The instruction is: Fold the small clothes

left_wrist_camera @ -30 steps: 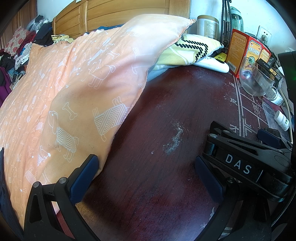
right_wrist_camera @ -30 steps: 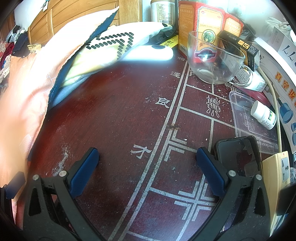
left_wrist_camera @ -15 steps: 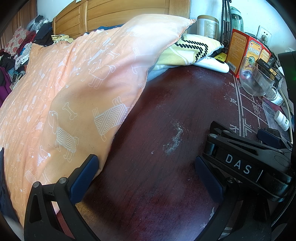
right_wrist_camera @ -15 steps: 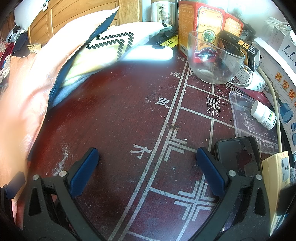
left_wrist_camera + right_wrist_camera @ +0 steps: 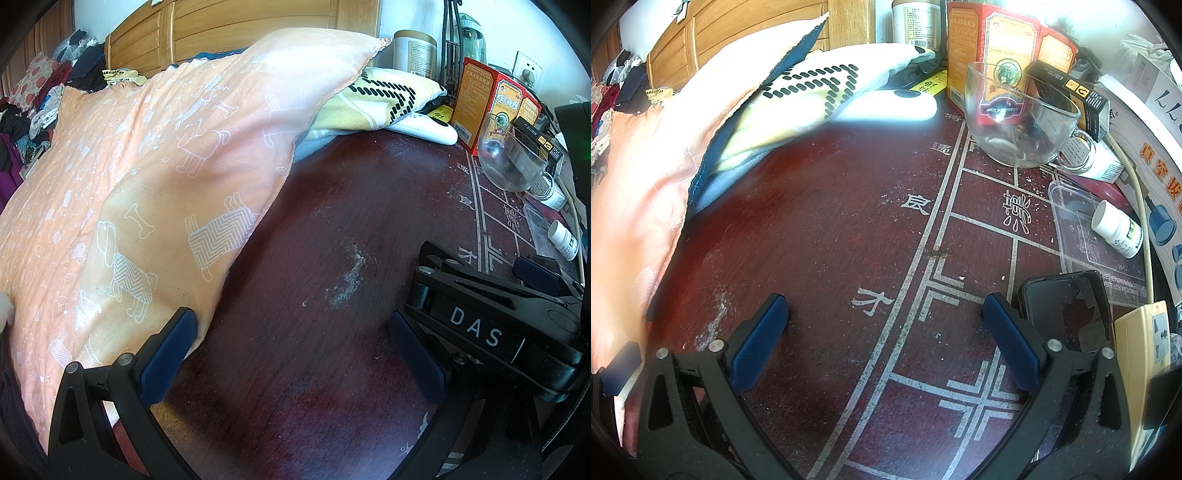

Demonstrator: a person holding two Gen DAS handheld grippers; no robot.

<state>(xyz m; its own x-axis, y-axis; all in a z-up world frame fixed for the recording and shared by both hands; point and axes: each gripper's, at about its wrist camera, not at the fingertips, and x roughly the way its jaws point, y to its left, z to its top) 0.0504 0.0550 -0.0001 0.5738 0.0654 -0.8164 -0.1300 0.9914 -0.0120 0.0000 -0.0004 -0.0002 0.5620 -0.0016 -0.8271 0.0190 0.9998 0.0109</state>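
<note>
My left gripper (image 5: 291,332) is open low over the dark red table (image 5: 332,221), its left finger (image 5: 166,354) touching the edge of an orange dog-print pillow (image 5: 166,166). The right gripper (image 5: 884,310) is open too, over the table's white line markings (image 5: 923,258), with nothing between its fingers. Seen from the left wrist, the right gripper's black body (image 5: 480,325) lies just to the right. No small garment lies on the table. A heap of clothes (image 5: 22,110) sits far back left. A yellow-white cloth with black dashes (image 5: 798,96) is tucked under the pillow.
Along the table's right side stand a glass cup (image 5: 1019,122), red boxes (image 5: 1004,51), a white pill bottle (image 5: 1119,229), a clear lid (image 5: 1082,236), a phone (image 5: 1067,310) and a power strip (image 5: 1145,354). A white remote (image 5: 886,107) lies at the back. A wooden headboard (image 5: 258,33) stands behind.
Both grippers have stayed where they were, open. A small white patch has come into sight at the left edge of the left wrist view.
</note>
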